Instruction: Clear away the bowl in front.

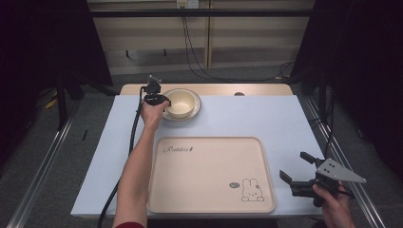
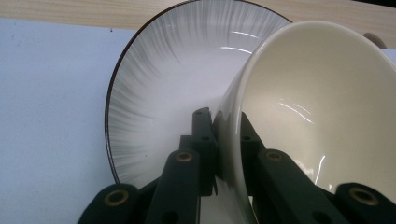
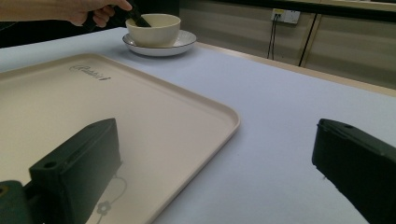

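A cream bowl (image 1: 180, 102) is shown on a grey-streaked, dark-rimmed plate (image 2: 159, 79). A beige tray (image 1: 209, 175) is printed with a rabbit.

One word can be read: "Rabbit", in dark cursive script, printed on the cream tray (image 1: 209, 190) at its far left corner, with a small mark just after it. In the right gripper view the same word shows on the tray's far end, too slanted to read clearly. Near the tray's near right corner stands a drawn rabbit beside a small dark speech bubble whose lettering is too small to read.
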The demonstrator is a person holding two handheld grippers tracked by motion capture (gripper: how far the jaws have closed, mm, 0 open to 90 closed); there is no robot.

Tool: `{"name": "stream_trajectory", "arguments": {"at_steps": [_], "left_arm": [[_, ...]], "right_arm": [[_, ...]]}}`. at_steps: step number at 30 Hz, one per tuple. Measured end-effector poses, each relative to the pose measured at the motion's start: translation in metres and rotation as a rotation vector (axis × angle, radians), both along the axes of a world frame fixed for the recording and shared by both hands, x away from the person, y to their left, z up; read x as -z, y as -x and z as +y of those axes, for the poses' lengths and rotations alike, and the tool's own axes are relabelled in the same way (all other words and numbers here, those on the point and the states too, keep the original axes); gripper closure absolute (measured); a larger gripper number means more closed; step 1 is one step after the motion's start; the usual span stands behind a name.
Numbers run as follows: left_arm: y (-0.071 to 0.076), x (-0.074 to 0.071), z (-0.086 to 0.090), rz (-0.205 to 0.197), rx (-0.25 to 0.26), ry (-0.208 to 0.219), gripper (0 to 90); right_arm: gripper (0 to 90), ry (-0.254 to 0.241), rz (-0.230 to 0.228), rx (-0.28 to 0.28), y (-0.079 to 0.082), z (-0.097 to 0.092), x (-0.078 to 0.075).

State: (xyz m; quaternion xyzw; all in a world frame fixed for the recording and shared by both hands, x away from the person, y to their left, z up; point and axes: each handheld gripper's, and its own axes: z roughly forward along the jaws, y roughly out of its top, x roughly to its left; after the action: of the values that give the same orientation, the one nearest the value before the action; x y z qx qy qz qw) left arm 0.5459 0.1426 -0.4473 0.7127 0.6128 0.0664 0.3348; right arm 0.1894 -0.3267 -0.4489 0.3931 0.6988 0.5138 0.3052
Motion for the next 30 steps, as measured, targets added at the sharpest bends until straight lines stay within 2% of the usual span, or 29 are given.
{"name": "stream_trajectory", "arguments": {"at_steps": [4, 5, 6, 9, 17, 24, 25, 27, 30], "left_arm": [[0.0, 0.0, 0.001, -0.002, -0.019, 0.011, 83.4], [0.0, 0.0, 0.001, -0.003, -0.025, 0.025, 83.4], [0.0, -0.001, 0.002, 0.008, -0.013, 0.017, 83.3], [0.0, -0.003, 0.003, 0.001, -0.025, 0.024, 83.4], [0.004, -0.016, 0.01, -0.02, -0.023, 0.036, 83.3], [0.006, -0.028, 0.017, -0.041, -0.043, 0.062, 83.3], [0.007, -0.029, 0.018, -0.042, -0.033, 0.05, 83.4], [0.008, -0.031, 0.02, -0.054, -0.045, 0.047, 83.3], [0.008, -0.033, 0.021, -0.05, -0.038, 0.066, 83.3]], "right_arm": [[0.8, -0.002, 0.0, 0.0, 0.0, 0.0, 0.0], [0.8, -0.002, -0.001, 0.0, 0.0, 0.0, 0.0], [0.8, -0.002, 0.0, -0.001, 0.0, 0.0, 0.0], [0.8, -0.002, -0.005, -0.002, 0.0, 0.0, 0.0], [0.8, -0.012, -0.002, 0.003, 0.0, 0.0, 0.0], [0.8, -0.02, -0.011, 0.007, 0.001, 0.001, 0.0], [0.8, -0.02, -0.013, 0.007, 0.001, 0.001, 0.0], [0.8, -0.017, -0.015, 0.012, 0.0, 0.0, 0.0], [0.8, -0.018, -0.017, 0.007, 0.0, 0.0, 0.0]]}}
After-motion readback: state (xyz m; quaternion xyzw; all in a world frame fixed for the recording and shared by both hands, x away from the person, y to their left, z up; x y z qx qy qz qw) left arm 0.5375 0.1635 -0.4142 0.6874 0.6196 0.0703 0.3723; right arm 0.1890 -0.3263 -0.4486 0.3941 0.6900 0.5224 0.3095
